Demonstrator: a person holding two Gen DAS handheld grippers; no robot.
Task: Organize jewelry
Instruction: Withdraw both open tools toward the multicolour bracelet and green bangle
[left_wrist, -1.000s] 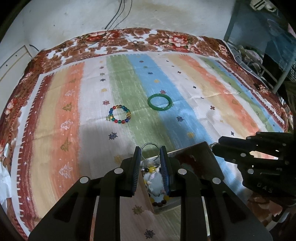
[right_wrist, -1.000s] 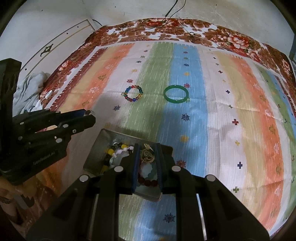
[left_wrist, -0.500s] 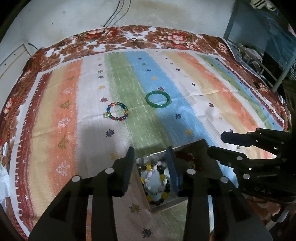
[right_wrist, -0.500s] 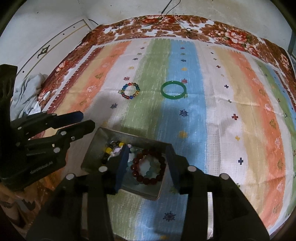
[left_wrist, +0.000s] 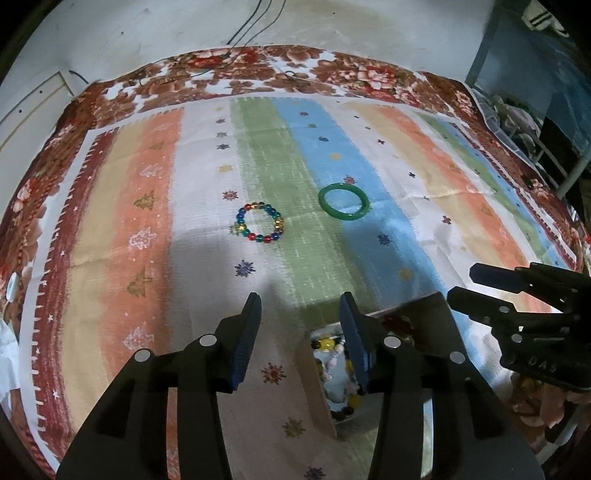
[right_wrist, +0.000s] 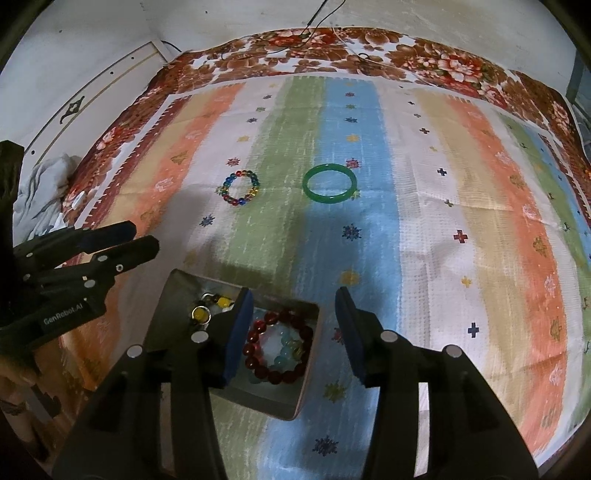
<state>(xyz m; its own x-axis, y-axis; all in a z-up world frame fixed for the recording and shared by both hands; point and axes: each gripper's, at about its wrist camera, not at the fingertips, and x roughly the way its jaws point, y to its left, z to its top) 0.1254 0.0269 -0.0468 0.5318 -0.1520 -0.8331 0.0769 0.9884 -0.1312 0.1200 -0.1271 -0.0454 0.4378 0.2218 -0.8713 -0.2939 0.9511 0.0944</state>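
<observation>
An open metal box with several bead pieces stands near me on the striped cloth. A dark red bead bracelet lies in it over pale blue beads. My right gripper hangs over the box with its jaws opening and nothing gripped between them. My left gripper is just left of the box, its jaws also opening over bare cloth. Farther out lie a multicoloured bead bracelet and a green bangle. Each gripper shows in the other's view: right gripper, left gripper.
The striped cloth has a brown floral border that meets a white wall. A grey bundle of fabric lies off the cloth's left edge. Metal shelving stands at the far right. A hand holds the left gripper.
Both grippers went from shut to open: the left let go of a clear ring and the right of a small gold piece over the box. The left gripper then slid left, off the box.
</observation>
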